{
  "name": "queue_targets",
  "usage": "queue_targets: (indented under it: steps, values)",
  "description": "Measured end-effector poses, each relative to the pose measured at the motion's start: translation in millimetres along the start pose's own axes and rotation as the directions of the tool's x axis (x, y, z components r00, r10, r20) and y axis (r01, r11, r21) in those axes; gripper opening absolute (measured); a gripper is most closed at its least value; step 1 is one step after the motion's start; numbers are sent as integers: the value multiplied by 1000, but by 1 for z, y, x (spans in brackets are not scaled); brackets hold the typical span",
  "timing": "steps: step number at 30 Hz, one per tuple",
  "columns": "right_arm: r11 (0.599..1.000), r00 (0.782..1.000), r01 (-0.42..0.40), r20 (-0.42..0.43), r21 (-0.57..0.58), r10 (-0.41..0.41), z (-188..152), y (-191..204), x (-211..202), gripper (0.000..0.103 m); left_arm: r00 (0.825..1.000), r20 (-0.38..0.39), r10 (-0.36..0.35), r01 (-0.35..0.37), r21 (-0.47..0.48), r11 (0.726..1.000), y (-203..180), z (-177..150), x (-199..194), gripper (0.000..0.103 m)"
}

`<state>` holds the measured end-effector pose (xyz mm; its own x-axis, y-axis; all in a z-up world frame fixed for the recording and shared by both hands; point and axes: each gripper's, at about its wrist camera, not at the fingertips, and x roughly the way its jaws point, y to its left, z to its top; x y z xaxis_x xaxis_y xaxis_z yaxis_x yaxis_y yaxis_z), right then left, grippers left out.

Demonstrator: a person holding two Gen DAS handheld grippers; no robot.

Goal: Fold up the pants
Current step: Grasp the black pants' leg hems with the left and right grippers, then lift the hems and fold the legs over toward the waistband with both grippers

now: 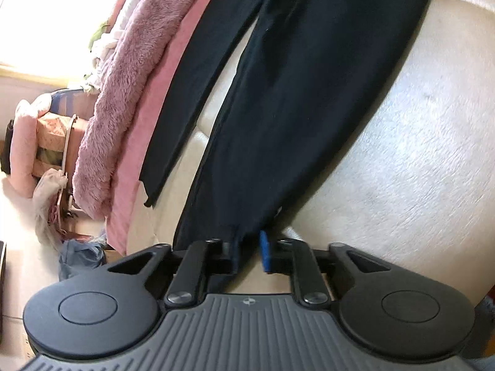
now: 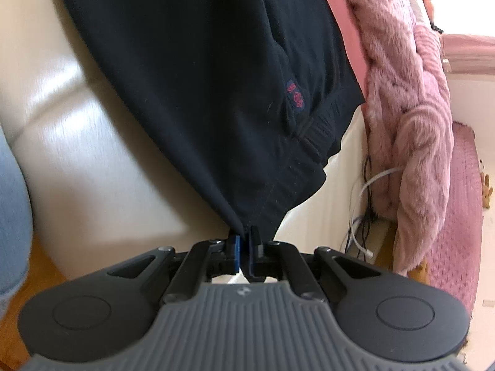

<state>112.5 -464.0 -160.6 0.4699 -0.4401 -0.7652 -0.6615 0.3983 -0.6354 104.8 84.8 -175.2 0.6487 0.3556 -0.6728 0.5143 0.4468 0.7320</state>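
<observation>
1. Cream leather sofa cushions (image 1: 417, 142) fill the space ahead of both tools, and the black pants (image 1: 294, 92) lie spread across them.
2. Beyond the pants, a fuzzy pink blanket (image 1: 123, 92) is heaped along the sofa's far side, with a smoother pink cloth (image 1: 161, 99) between it and the pants.
3. The left tool (image 1: 249, 252) has its fingers drawn close around the hem of the nearer pant leg; dark cloth runs between them, touching the left finger, while the blue pad (image 1: 265, 250) of the right finger stands slightly off the fabric.
4. Ahead and left of this tool, the second pant leg (image 1: 198, 92) lies apart from the first, a wedge of cream cushion showing between them.
5. The right tool (image 2: 244, 250) is clamped on a corner of the waistband, the cloth pulled into a taut point between its fingers.
6. Ahead and right of the right tool, a small red and blue logo (image 2: 296, 95) sits beside the ribbed waistband (image 2: 321, 126).
7. To the right of that tool, white and black cables (image 2: 362, 204) hang down just beside the blanket.
</observation>
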Motion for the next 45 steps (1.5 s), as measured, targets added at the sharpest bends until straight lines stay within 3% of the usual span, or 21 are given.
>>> queue_targets:
  steps: [1, 3, 11, 19, 26, 31, 37, 45]
  values:
    - [1000, 1000, 1, -7, 8, -1, -3, -1, 0, 0, 1000, 0, -11, 11, -21, 1000, -2, -1, -2, 4]
    - [1000, 1000, 6, -13, 25, -6, -7, -4, -1, 0, 1000, 13, -22, 22, -62, 998, -1, -2, -5, 1]
    - [996, 999, 33, 7, 88, -33, -8, -19, -10, 0, 999, 36, 13, -3, -283, 959, 34, 5, -20, 0]
    - [979, 993, 82, 74, 186, -97, 0, -61, -34, 0, 995, 39, 89, -66, -407, 911, 92, 34, -32, 0]
    - [956, 981, 122, 113, 267, -156, 29, -117, -36, 0, 996, 5, 93, -81, -448, 891, 147, 70, -8, 0]
    - [939, 981, 129, 100, 319, -169, 64, -160, -16, 0, 999, -36, 38, -50, -506, 861, 182, 95, 26, 0]
    - [918, 989, 88, 73, 386, -126, 110, -195, 38, 0, 994, -101, 40, -83, -466, 881, 196, 138, 79, 0]
    - [911, 998, 20, 38, 413, -40, 154, -199, 111, 0, 984, -178, 8, -84, -419, 904, 187, 163, 143, 0]
